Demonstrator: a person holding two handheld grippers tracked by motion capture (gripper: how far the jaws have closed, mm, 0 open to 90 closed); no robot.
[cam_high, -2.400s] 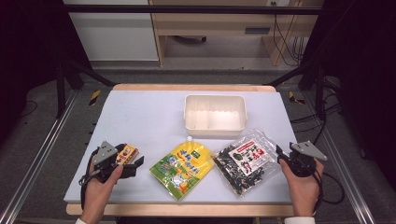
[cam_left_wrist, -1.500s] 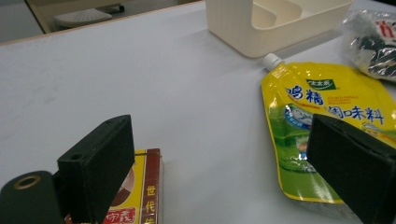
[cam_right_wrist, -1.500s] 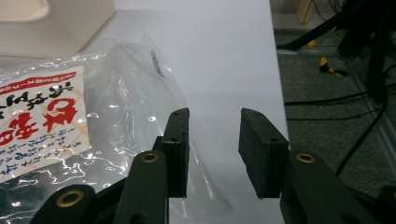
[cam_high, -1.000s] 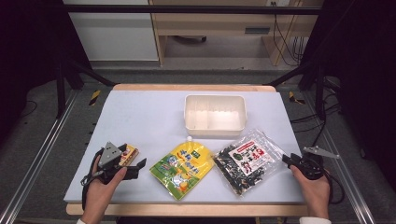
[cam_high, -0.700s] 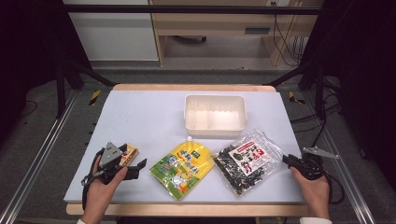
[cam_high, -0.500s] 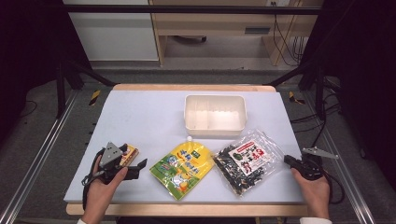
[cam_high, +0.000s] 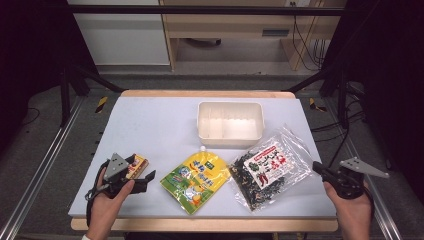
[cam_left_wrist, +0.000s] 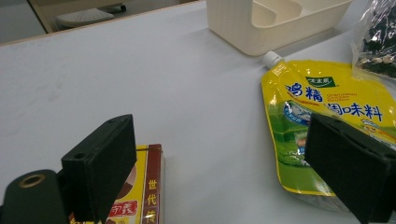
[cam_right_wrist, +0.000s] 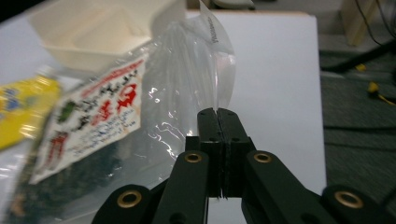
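- Gripping the clear edge of the dried-seaweed bag (cam_right_wrist: 116, 112), the right hand-held gripper (cam_right_wrist: 218, 114) has just closed its jaws on the film at the bag's near right corner.
- The bag lies on the desk (cam_high: 155, 125), right of the yellow pouch (cam_high: 196, 179) and near the white tray (cam_high: 230, 122).
- Lifting slowly would keep the thin film from slipping out.
- The left hand-held gripper (cam_left_wrist: 224, 158) waits, jaws apart, beside the small box (cam_left_wrist: 140, 196).
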